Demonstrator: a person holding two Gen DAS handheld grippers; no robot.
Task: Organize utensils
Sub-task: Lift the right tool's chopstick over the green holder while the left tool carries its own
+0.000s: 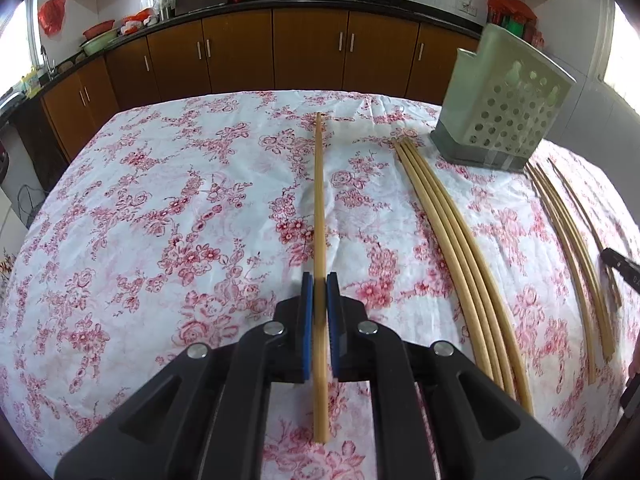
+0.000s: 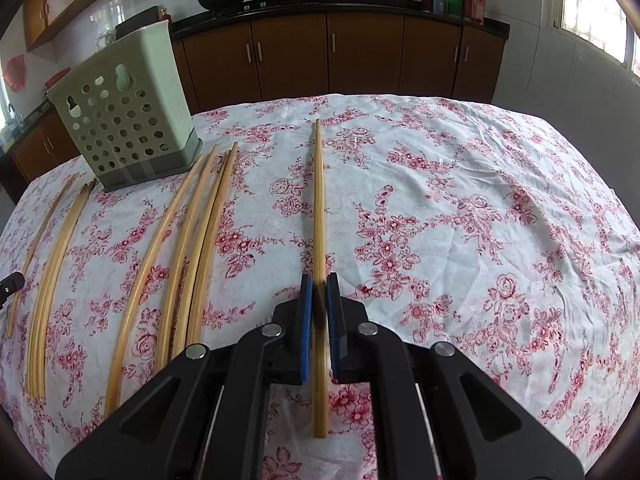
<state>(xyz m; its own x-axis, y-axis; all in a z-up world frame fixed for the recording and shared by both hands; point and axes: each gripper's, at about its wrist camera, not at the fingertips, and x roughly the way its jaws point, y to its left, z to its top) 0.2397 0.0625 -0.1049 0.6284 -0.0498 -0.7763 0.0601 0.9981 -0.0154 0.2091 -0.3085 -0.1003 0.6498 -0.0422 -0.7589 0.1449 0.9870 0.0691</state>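
Observation:
My left gripper (image 1: pixel 319 280) is shut on a bamboo chopstick (image 1: pixel 319 200) that runs forward between its blue pads. My right gripper (image 2: pixel 319 280) is shut on another bamboo chopstick (image 2: pixel 319 200) in the same way. Both chopsticks sit low over the floral tablecloth. A pale green perforated utensil holder (image 1: pixel 504 108) stands at the far right in the left wrist view and at the far left in the right wrist view (image 2: pixel 124 116). Several loose chopsticks (image 1: pixel 452 240) lie on the cloth in front of it, also seen in the right wrist view (image 2: pixel 188 248).
More chopsticks lie in a second group (image 1: pixel 568 248) beyond the first, showing at the left in the right wrist view (image 2: pixel 52 272). The table (image 2: pixel 480 200) has a red-flowered white cloth. Brown kitchen cabinets (image 1: pixel 312 48) run behind it.

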